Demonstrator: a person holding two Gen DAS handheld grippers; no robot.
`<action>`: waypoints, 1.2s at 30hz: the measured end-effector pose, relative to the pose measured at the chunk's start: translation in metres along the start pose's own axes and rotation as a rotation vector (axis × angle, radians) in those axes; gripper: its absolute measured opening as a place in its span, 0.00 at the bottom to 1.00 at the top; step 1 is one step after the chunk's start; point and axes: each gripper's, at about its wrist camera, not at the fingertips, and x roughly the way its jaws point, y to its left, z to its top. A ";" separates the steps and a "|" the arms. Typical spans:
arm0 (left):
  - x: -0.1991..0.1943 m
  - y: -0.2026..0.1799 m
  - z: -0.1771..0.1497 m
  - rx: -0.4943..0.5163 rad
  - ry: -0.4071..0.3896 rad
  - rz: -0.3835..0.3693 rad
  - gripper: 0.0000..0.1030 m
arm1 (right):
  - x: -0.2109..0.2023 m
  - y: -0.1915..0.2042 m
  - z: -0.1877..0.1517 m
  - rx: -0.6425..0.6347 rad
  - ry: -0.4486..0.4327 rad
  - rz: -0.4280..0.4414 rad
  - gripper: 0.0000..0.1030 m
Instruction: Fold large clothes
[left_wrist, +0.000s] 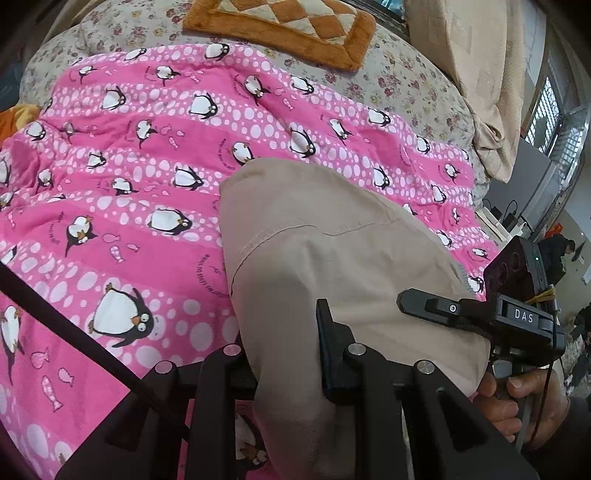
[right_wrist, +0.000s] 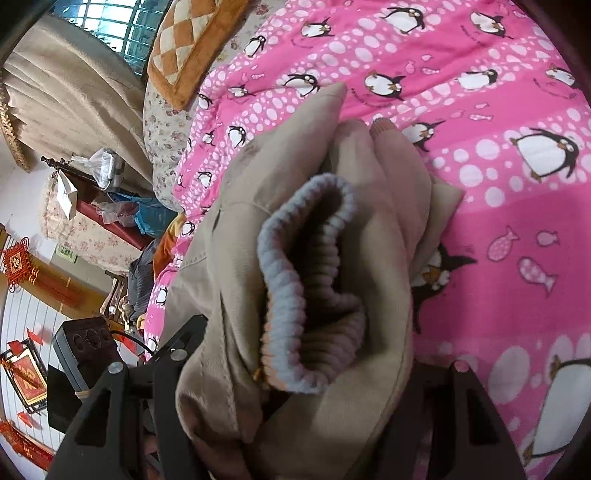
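Note:
A beige jacket lies bunched on a pink penguin blanket. My left gripper is shut on a fold of the jacket, with cloth bulging between its fingers. In the right wrist view the jacket fills the middle, and its grey-blue ribbed cuff gapes open toward the camera. My right gripper is shut on the jacket just below the cuff, its fingertips buried in cloth. The right gripper also shows at the right edge of the left wrist view.
An orange checked cushion lies on a floral bedspread beyond the blanket. Beige curtains hang at the right. In the right wrist view, cluttered furniture stands beyond the bed's left edge.

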 end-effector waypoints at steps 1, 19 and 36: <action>-0.001 0.001 0.000 0.000 -0.002 0.003 0.00 | 0.002 0.001 0.000 -0.003 0.003 0.003 0.61; 0.014 0.020 -0.009 -0.125 0.087 0.007 0.26 | -0.005 -0.002 -0.004 0.023 0.028 -0.015 0.64; 0.018 0.001 0.075 -0.041 -0.002 0.071 0.02 | -0.016 0.119 0.018 -0.551 -0.167 -0.371 0.28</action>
